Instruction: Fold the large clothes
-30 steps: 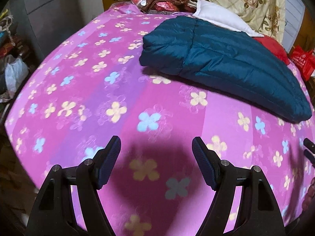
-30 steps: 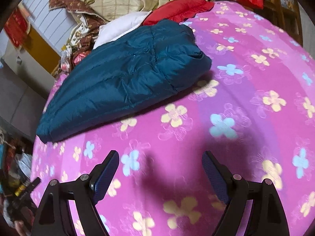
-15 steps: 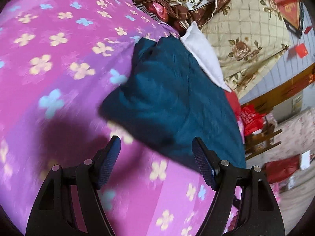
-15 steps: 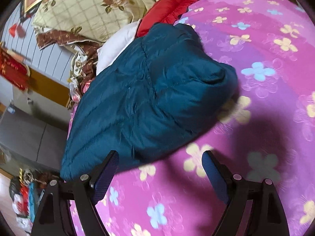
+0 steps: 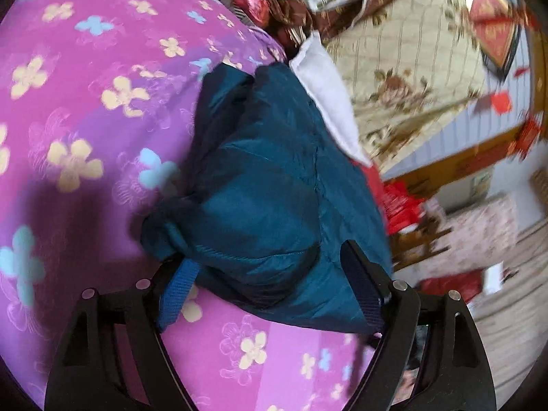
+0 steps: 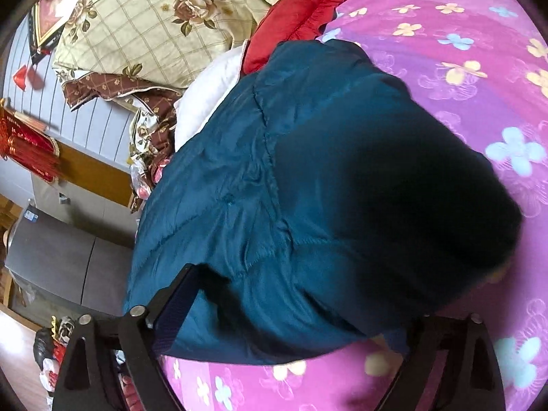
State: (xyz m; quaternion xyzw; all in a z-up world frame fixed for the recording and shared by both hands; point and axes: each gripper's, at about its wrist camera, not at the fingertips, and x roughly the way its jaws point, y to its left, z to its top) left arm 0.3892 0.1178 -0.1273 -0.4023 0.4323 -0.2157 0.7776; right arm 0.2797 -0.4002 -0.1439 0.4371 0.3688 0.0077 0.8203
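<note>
A folded teal quilted jacket point(image 5: 274, 185) lies on the pink flowered bedspread point(image 5: 85, 102). My left gripper point(image 5: 270, 284) is open, its jaws on either side of the jacket's near corner, the fabric bulging between them. In the right wrist view the same jacket point(image 6: 308, 205) fills the middle. My right gripper point(image 6: 291, 311) is open with the jacket's near edge between its fingers; the fabric covers the fingertips, the right one almost wholly.
A white pillow point(image 5: 325, 92), a red cushion point(image 6: 301, 7) and a beige rose-patterned quilt point(image 6: 164, 24) lie behind the jacket. A brown patterned cloth pile point(image 5: 274, 0) sits at the bed's far end. A grey cabinet point(image 6: 58, 260) stands beside the bed.
Both grippers have moved forward across the bedspread to the jacket. The jacket's edge now sits between the jaws of each, where before it lay well ahead.
</note>
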